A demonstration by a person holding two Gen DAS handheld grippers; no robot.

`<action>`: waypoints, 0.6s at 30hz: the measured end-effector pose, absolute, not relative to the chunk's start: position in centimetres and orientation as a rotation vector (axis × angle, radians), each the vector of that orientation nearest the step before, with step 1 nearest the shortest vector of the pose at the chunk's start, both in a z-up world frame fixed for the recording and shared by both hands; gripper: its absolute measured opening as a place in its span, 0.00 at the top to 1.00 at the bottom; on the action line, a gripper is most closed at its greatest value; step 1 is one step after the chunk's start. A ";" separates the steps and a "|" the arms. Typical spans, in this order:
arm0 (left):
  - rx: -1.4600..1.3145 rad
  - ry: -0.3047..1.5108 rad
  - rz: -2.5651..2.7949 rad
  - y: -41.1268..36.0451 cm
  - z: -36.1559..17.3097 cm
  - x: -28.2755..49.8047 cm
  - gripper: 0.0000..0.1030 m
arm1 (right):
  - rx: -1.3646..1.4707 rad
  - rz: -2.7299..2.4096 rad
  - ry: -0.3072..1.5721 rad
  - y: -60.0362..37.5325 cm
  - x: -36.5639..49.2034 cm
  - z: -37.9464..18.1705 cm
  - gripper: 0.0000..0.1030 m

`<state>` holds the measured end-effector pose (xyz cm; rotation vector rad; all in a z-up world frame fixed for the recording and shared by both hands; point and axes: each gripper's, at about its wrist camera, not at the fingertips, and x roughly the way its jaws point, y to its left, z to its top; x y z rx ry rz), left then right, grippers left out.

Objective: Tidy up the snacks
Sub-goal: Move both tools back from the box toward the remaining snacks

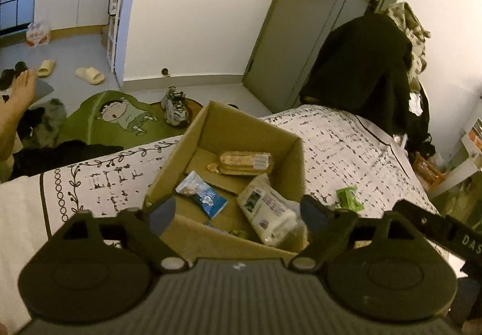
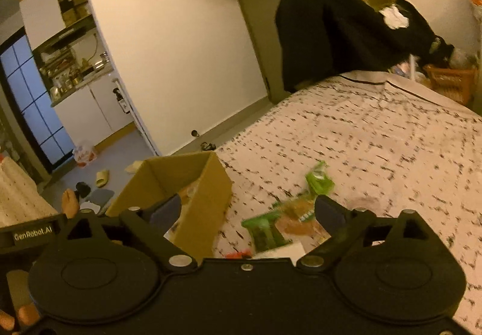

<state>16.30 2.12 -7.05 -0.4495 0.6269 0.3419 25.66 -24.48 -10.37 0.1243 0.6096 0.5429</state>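
An open cardboard box (image 1: 289,151) stands on the patterned bed cover. Inside lie a tan packet of biscuits (image 1: 244,161), a blue and white packet (image 1: 201,192) and a white packet (image 1: 268,211). My left gripper (image 1: 238,211) is open and empty, just above the box's near edge. A small green packet (image 1: 349,198) lies on the bed right of the box. In the right wrist view the box (image 2: 205,193) is at the left, and my right gripper (image 2: 247,208) is open and empty above a green and orange packet (image 2: 283,220). The small green packet (image 2: 319,180) lies just beyond.
The bed cover (image 2: 376,154) stretches to the right and far side. A white item and a red item (image 2: 280,250) lie near the gripper base. Dark clothes (image 1: 361,70) hang at the bed's far end. Slippers (image 1: 90,75), a shoe and a green mat lie on the floor.
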 end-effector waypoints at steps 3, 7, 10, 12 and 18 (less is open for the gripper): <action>-0.447 0.628 0.320 1.7 -6.9 16.1 0.03 | 0.127 0.513 0.596 -25.5 24.9 -10.5 0.00; -0.460 0.637 0.278 1.3 -6.7 16.0 0.00 | 0.173 0.472 0.605 -27.2 24.5 -10.9 0.00; -0.472 0.629 0.235 0.9 -6.4 15.9 0.00 | 0.193 0.444 0.602 -28.1 24.3 -11.0 0.00; -0.474 0.616 0.203 0.6 -6.2 15.6 0.00 | 0.193 0.438 0.594 -28.3 24.1 -11.0 0.00; -0.454 0.633 0.190 -0.7 -6.4 14.9 0.00 | 0.164 0.439 0.597 -28.1 24.1 -11.0 0.00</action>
